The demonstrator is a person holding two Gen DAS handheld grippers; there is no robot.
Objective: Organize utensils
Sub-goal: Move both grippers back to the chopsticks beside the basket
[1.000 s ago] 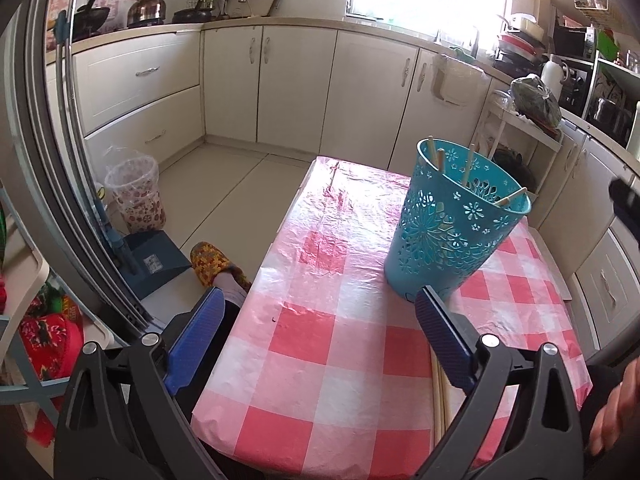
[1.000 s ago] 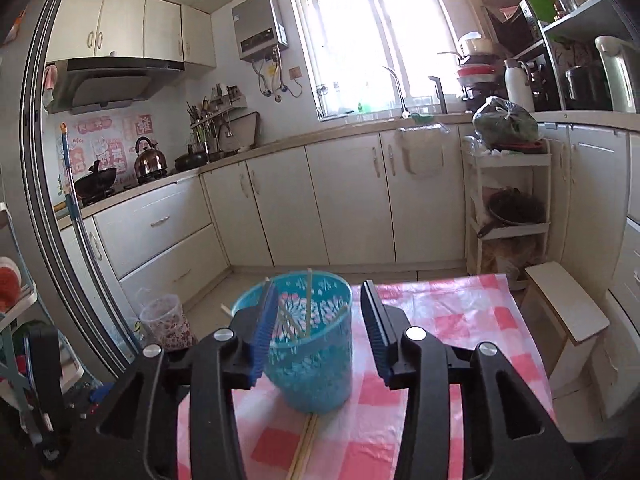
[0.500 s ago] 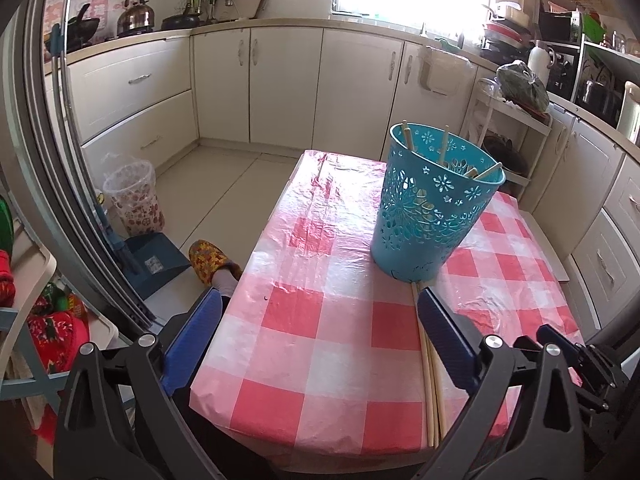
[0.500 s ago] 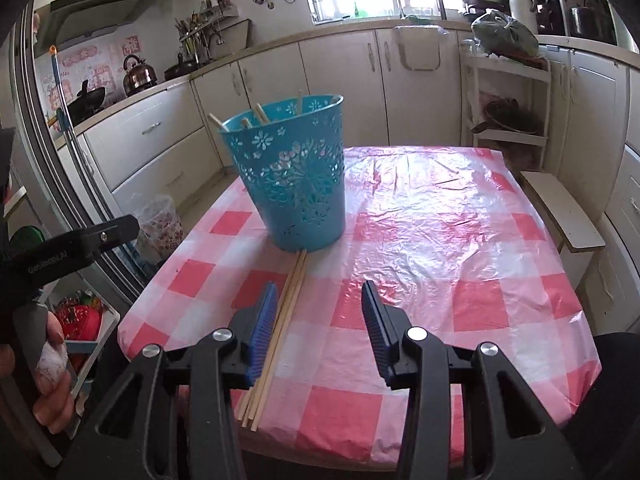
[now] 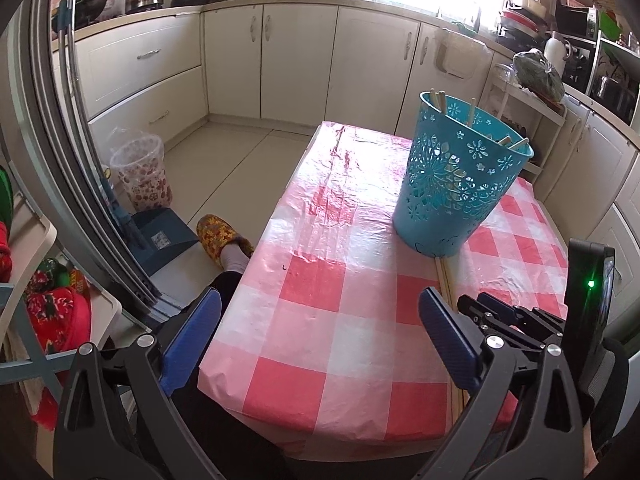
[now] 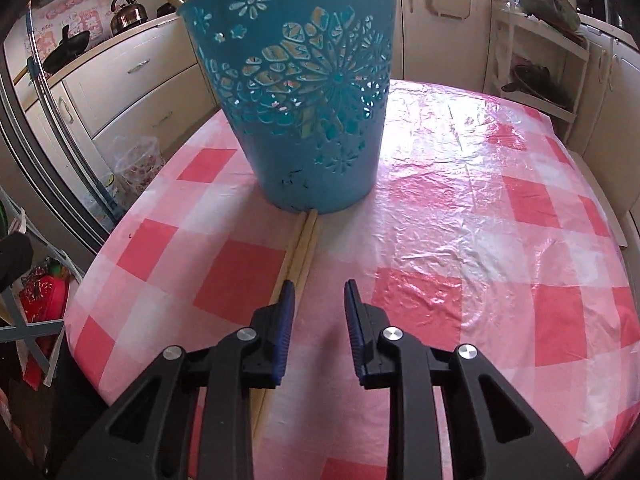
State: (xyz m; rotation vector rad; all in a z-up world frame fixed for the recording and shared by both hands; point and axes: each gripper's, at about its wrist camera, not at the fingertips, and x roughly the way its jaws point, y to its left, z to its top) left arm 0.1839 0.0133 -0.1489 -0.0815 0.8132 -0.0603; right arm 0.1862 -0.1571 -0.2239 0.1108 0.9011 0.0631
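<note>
I'm seeing the tabletop [image 6: 460, 168] wearing a pink checked plastic cloth [image 6: 520, 312]; a blue basket [image 6: 308, 92] is standing there, chopsticks [image 6: 302, 244] lying against its base.

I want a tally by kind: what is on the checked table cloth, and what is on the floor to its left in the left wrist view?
blue basket: 1
loose chopsticks: 2 told apart
waste bin: 1
slipper: 1
dustpan: 1
Total: 6
</note>
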